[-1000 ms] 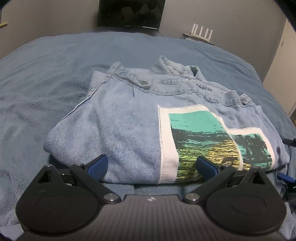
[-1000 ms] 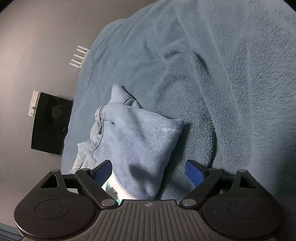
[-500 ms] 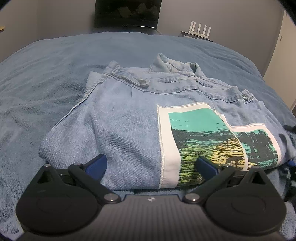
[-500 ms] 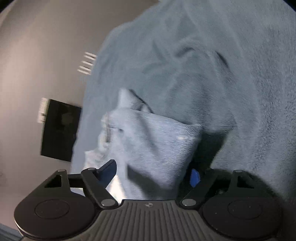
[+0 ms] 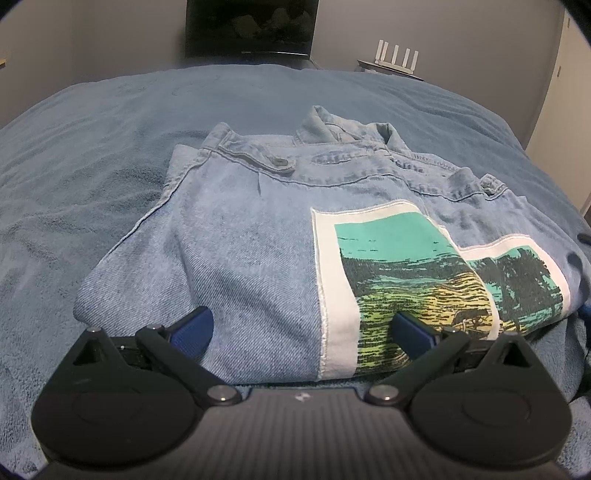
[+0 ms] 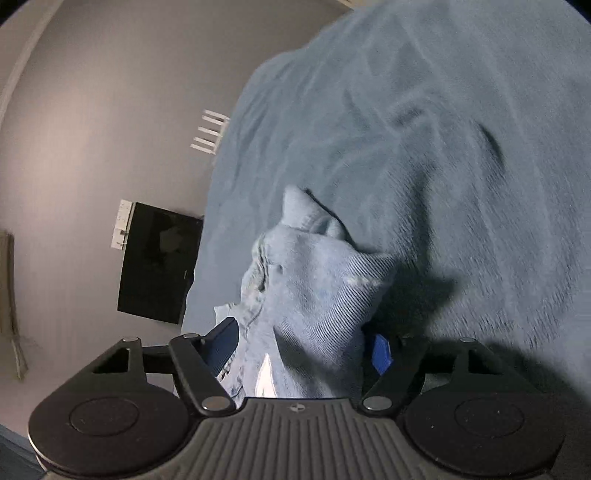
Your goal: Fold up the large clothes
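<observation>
A light blue denim jacket [image 5: 258, 240] lies folded on the blue bed cover [image 5: 92, 166], with a teal and yellow landscape print [image 5: 406, 280] on its near right part. My left gripper [image 5: 301, 332] is open, its blue fingers spread over the jacket's near edge. In the right wrist view the jacket's right end [image 6: 314, 295] sits between the fingers of my right gripper [image 6: 306, 347]. The jaws have narrowed around the thick fold and the right pad [image 6: 380, 352] touches the cloth.
A dark monitor [image 5: 251, 27] and a white router [image 5: 395, 59] stand against the grey wall behind the bed. The blue cover [image 6: 443, 147] spreads wide to the left and far side of the jacket. A pale door or cabinet [image 5: 557, 103] stands at the right.
My right gripper has closed in on the jacket's right end and rolled, lifting that end slightly. My left gripper has moved a little forward over the near edge, still open.
</observation>
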Available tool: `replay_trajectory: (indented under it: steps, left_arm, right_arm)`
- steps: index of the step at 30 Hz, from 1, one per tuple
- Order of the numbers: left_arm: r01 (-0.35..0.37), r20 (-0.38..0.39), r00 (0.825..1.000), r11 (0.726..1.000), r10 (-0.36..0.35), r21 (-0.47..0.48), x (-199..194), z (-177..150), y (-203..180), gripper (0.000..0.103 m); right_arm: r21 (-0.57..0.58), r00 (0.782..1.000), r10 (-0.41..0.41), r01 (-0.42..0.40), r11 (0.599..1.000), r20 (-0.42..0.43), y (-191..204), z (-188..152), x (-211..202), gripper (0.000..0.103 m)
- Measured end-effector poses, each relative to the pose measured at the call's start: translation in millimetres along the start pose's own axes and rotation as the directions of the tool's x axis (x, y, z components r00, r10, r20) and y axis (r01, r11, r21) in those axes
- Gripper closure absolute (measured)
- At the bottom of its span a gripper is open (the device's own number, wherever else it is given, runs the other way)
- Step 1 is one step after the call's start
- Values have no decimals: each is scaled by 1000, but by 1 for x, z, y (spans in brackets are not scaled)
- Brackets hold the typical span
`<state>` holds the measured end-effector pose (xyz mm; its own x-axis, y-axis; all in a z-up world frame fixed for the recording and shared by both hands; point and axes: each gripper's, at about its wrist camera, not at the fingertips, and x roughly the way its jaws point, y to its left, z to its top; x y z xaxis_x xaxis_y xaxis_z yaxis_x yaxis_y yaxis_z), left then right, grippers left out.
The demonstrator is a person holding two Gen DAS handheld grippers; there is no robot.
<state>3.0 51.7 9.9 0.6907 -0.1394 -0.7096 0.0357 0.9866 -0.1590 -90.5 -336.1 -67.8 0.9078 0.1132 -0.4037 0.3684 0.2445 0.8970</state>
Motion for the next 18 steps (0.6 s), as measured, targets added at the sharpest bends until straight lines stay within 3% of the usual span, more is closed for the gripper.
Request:
replay_trajectory:
  steps: [4,8,11,13,18]
  left_arm:
    - [-1,-2,1000,1000,1,4,2,0,0,0]
    - [-2,-4,1000,1000,2,12,3,1,0,0]
    - [1,-4,1000,1000,-1,9,3,1,0,0]
    - [2,-5,1000,1000,-2,10,4,1,0,0]
    - [-1,-7,1000,1000,1,22,7,2,-1,0]
  right_arm:
    - [11,984,-36,38,999,-172,-5,-14,2,28]
    - [-14,974,-45,43,999,-223,4,-22,14,24]
    - [-10,945,-60,60,998,-321,10,-27,25,25]
    - [-59,927,-27,6,998,-373,21,-34,29,26]
    - [-95,923,-55,20,995,-381,22,-46,41,26]
